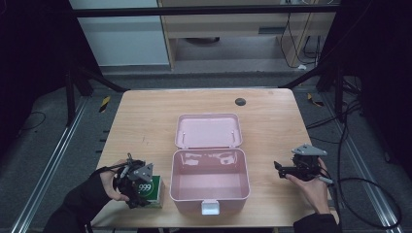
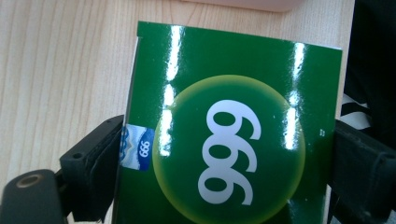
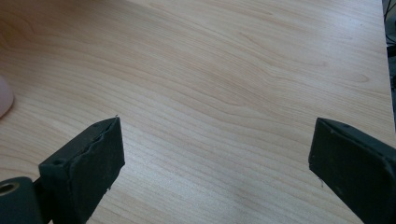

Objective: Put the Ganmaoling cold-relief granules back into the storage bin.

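A green box marked 999 (image 1: 148,191) lies on the wooden table at the front left, beside the pink case. My left gripper (image 1: 135,190) sits over it, and in the left gripper view the green box (image 2: 233,126) stands between the two black jaws, which press against its sides. An open pink case (image 1: 210,180) with its lid (image 1: 209,130) laid back rests at the table's middle; its inside looks bare. My right gripper (image 1: 281,170) hovers over the table to the case's right, jaws wide apart with only wood between them (image 3: 215,154).
A small dark round disc (image 1: 240,101) lies near the table's far edge. The case's white latch (image 1: 210,207) faces the front edge. Cables trail on the floor at the right (image 1: 354,141). A corner of the pink case (image 3: 4,95) shows at the left of the right gripper view.
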Demonstrator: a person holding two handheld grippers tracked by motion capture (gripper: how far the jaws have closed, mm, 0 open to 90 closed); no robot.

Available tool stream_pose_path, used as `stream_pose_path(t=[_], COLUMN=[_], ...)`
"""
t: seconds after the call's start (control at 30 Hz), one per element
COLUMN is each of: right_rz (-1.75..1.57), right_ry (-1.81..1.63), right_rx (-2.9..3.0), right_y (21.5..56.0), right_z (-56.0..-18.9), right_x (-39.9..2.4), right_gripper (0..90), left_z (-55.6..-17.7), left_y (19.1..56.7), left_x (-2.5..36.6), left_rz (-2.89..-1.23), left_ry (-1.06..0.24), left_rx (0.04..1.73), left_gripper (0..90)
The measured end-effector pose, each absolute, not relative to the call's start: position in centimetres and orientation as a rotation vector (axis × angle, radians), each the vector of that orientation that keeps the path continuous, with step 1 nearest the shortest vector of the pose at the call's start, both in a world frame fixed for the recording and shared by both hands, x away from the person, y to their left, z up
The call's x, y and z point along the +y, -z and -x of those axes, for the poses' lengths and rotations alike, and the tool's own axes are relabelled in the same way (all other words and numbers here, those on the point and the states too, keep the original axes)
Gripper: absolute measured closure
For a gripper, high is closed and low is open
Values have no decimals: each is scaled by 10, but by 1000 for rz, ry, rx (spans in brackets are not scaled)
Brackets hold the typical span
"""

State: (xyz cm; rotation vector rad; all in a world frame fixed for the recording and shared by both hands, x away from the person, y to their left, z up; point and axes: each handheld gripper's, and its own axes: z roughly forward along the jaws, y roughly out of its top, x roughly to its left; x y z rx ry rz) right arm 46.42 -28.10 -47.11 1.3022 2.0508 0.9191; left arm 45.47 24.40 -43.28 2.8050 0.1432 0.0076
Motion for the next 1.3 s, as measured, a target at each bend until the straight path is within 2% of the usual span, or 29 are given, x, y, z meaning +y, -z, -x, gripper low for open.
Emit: stream_pose_path(t=[0.47, 0.7, 1.3], right_rz=[-1299, -1305, -1306], right_ry=[-903, -903, -905], right_rx=[2061, 2060, 2062], right_y=[472, 471, 472], right_z=[-464, -464, -464], right_x=[-280, -281, -281], right_gripper=[40, 42, 45], left_z=[-456, -457, -453], left_y=[435, 432, 378], left_x=[242, 245, 249], left_rz=[-2819, -2807, -2752], left_ry=[9, 8, -27], left_rx=[135, 182, 221], left_gripper=[120, 137, 139])
